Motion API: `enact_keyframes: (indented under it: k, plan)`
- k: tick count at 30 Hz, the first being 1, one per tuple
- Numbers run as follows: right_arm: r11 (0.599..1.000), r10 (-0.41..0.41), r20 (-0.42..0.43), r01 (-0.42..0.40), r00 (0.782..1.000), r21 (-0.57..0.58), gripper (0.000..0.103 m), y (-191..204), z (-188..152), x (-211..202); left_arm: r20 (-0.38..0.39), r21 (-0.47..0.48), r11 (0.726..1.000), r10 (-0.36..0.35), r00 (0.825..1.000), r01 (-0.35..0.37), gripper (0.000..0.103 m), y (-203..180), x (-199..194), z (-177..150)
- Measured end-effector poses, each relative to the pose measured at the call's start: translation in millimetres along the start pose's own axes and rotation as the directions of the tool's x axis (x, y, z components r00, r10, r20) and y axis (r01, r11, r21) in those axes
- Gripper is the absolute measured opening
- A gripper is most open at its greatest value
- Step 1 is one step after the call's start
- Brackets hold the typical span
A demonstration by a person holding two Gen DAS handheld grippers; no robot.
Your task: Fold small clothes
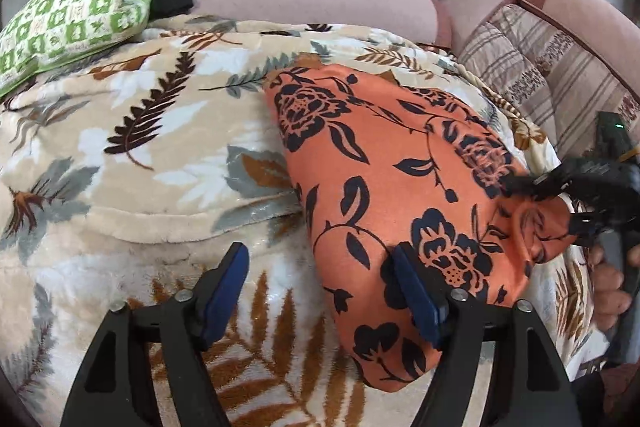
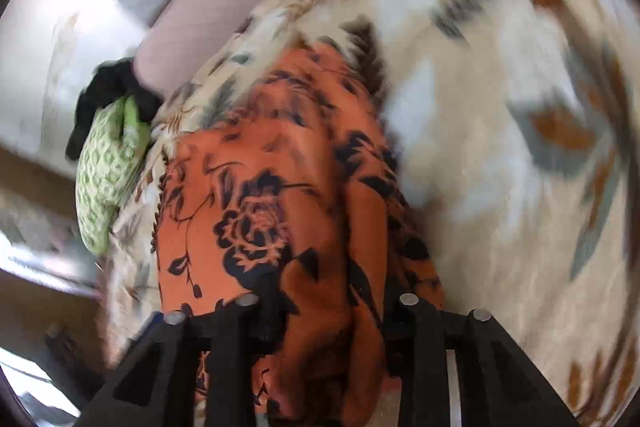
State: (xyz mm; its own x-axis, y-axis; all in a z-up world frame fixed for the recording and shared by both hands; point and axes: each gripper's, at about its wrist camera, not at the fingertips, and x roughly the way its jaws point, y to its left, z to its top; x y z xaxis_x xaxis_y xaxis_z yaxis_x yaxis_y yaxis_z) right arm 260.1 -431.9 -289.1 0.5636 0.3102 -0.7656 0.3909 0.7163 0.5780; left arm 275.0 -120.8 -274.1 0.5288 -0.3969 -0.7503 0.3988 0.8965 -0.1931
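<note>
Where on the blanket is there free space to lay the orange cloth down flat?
The widest bare patch of the leaf-print blanket lies left of the orange floral garment, between the green patterned cushion and the open left gripper. It is crowded on the garment's right, where the right gripper pinches it near the striped cover.

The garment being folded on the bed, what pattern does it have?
The garment is orange with black roses and leaves, clearest in the left wrist view.

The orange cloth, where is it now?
In the left wrist view the orange cloth lies right of centre on the leaf blanket, its right end pinched by the right gripper.
</note>
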Motion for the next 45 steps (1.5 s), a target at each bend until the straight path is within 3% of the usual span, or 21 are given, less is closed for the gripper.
enact_keyframes:
  k: [1, 3, 5, 7, 8, 10, 14, 16, 18, 21, 26, 35, 41, 45]
  plan:
    - [0.999, 0.016, 0.007, -0.016, 1.0, 0.033, 0.058, -5.4, 3.3, -5.6, -0.001, -0.004, 1.0, -0.001, 1.0, 0.001, 0.078, 0.9, 0.3, -0.9]
    - [0.996, 0.0, 0.108, -0.01, 0.994, 0.088, 0.061, -16.3, 10.1, -31.8, -0.003, -0.01, 1.0, -0.003, 1.0, 0.003, 0.078, 2.4, 0.8, -2.1]
    - [0.995, -0.031, 0.242, 0.007, 0.97, 0.101, 0.062, -18.2, 13.8, -55.7, -0.002, -0.007, 1.0, -0.001, 1.0, 0.001, 0.078, 2.5, 1.1, -1.9]
    - [0.998, 0.025, 0.318, -0.042, 0.948, 0.047, 0.062, -6.7, 17.2, -67.0, 0.002, 0.007, 1.0, 0.008, 1.0, -0.008, 0.078, 0.2, 0.2, -1.5]
    - [0.996, 0.091, 0.307, -0.09, 0.947, -0.016, 0.062, 8.1, 21.1, -63.9, 0.001, 0.01, 1.0, 0.01, 1.0, -0.01, 0.078, -1.1, 0.4, -1.0]
    - [0.989, 0.122, 0.25, -0.097, 0.961, -0.108, 0.062, 35.7, 23.7, -46.4, -0.006, -0.001, 1.0, 0.004, 1.0, -0.004, 0.078, -1.6, 2.4, 0.0]
    - [0.977, 0.051, 0.194, -0.008, 0.98, -0.215, 0.06, 75.7, 27.7, -6.7, -0.02, -0.014, 1.0, -0.009, 1.0, 0.009, 0.078, -0.2, 4.7, 1.3]
    - [0.979, 0.012, 0.179, 0.025, 0.984, -0.203, 0.06, 82.2, 36.7, 13.3, -0.024, -0.012, 1.0, -0.014, 1.0, 0.013, 0.079, 0.4, 5.3, 0.9]
    - [0.985, -0.1, 0.173, 0.122, 0.98, -0.123, 0.061, 67.9, 54.3, 42.2, -0.03, -0.007, 1.0, -0.028, 0.999, 0.028, 0.079, 0.1, 6.7, 0.6]
    - [0.992, -0.121, 0.085, 0.123, 0.989, -0.024, 0.061, 39.9, 69.0, 75.5, -0.028, 0.015, 1.0, -0.013, 1.0, 0.014, 0.079, -4.3, 8.8, -0.2]
    - [0.999, -0.049, 0.136, 0.048, 0.989, 0.011, 0.061, 39.8, 63.7, 46.5, -0.01, 0.043, 0.999, 0.029, 1.0, -0.028, 0.079, -8.8, 4.8, 0.4]
    - [0.983, 0.006, 0.138, 0.019, 0.99, -0.181, 0.061, 68.1, -5.4, -32.8, 0.011, 0.061, 0.995, 0.079, 0.997, -0.08, 0.079, -14.0, 1.2, -4.6]
    - [0.973, -0.104, 0.037, 0.109, 0.994, -0.203, 0.058, 39.3, -40.0, -16.3, 0.012, 0.075, 0.995, 0.072, 0.997, -0.072, 0.079, -14.9, 1.6, -7.3]
    - [0.951, -0.137, 0.055, 0.147, 0.989, -0.271, 0.06, 43.4, -45.2, -11.3, 0.02, 0.085, 0.992, 0.091, 0.996, -0.093, 0.079, -17.4, 0.7, -6.4]
